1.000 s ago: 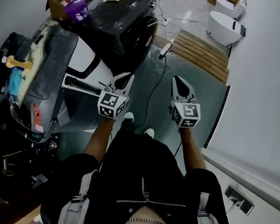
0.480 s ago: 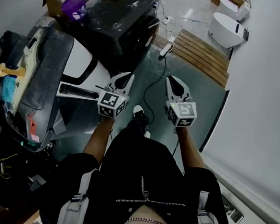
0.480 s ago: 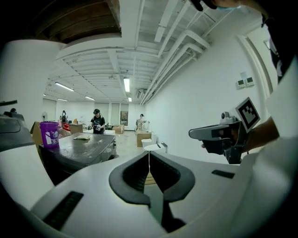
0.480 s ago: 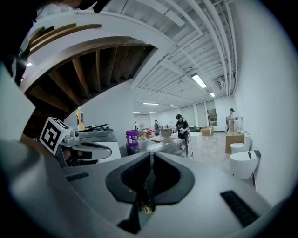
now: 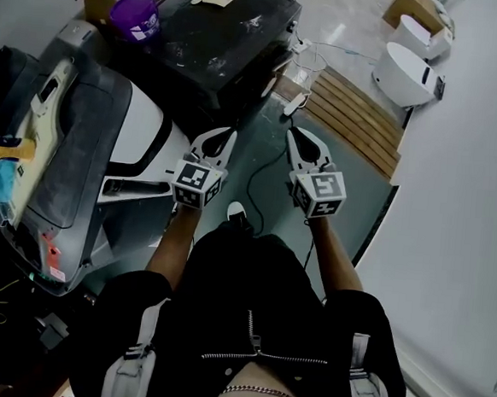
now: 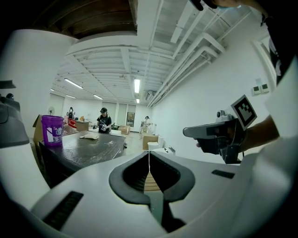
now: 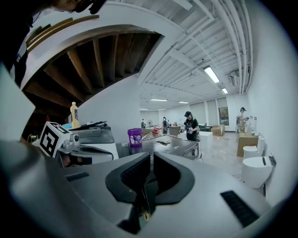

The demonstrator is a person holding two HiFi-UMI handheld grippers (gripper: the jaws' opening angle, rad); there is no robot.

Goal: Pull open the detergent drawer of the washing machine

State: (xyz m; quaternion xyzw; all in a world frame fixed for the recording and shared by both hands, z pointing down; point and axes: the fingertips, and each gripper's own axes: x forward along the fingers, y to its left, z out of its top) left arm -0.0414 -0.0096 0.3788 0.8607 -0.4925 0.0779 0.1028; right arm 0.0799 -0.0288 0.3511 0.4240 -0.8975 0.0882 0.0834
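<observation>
Jaws of the left gripper (image 6: 149, 154) are seen pressed together with nothing between them, and those of the right gripper (image 7: 151, 157) are likewise closed and empty. Both grippers are held out side by side above the floor. Just left of the left gripper, but apart from it, the drawer (image 5: 136, 189) is seen projecting from the front of the washer (image 5: 148, 119), so it is judged already pulled out, though how far cannot be told. A cable (image 5: 272, 165) is laid across the floor between the grippers, close by a shoe (image 5: 236, 211). Beyond the washer a dark tabletop (image 5: 235, 38) is found, with a purple bucket (image 5: 136, 13) at its corner, and further off a slatted pallet (image 5: 350, 103). Risk is judged to lie in the protruding drawer, which could be knocked or strained if the left arm were swung that way. The cable could also be caught underfoot if a step were taken without care.
</observation>
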